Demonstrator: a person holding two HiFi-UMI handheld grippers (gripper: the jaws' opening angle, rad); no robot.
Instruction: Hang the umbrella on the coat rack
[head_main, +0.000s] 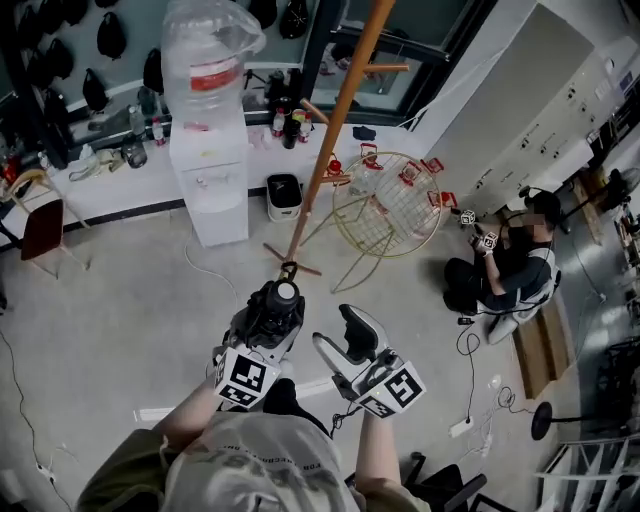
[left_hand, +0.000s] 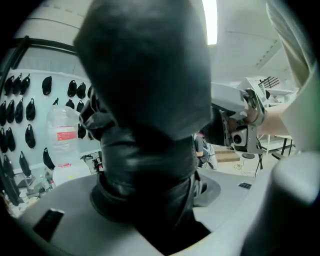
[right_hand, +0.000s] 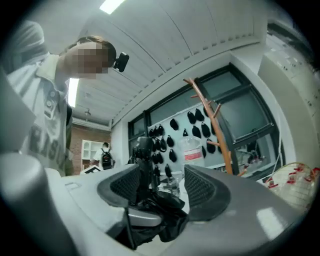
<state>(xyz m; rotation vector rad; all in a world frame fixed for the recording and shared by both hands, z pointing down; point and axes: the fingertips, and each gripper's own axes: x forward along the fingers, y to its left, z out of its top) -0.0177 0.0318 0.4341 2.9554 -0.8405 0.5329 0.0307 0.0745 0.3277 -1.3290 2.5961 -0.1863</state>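
Observation:
A black folded umbrella (head_main: 283, 300) with a white end cap stands upright in my left gripper (head_main: 272, 318), whose jaws are shut on it. In the left gripper view the umbrella (left_hand: 145, 125) fills the middle between the grey jaws. My right gripper (head_main: 340, 335) hangs just to the right of it, open, with its pads apart. In the right gripper view the umbrella (right_hand: 142, 160) shows through the gap, black fabric low between the jaws. The coat rack (head_main: 335, 120), an orange wooden pole with pegs, stands ahead of both grippers and shows at the right (right_hand: 215, 130).
A water dispenser (head_main: 210, 160) stands left of the rack, with a small white bin (head_main: 284, 196) beside it. A gold wire stand (head_main: 390, 205) leans at the rack's right. A person (head_main: 510, 265) sits on the floor at the right. Cables trail over the floor (head_main: 470, 350).

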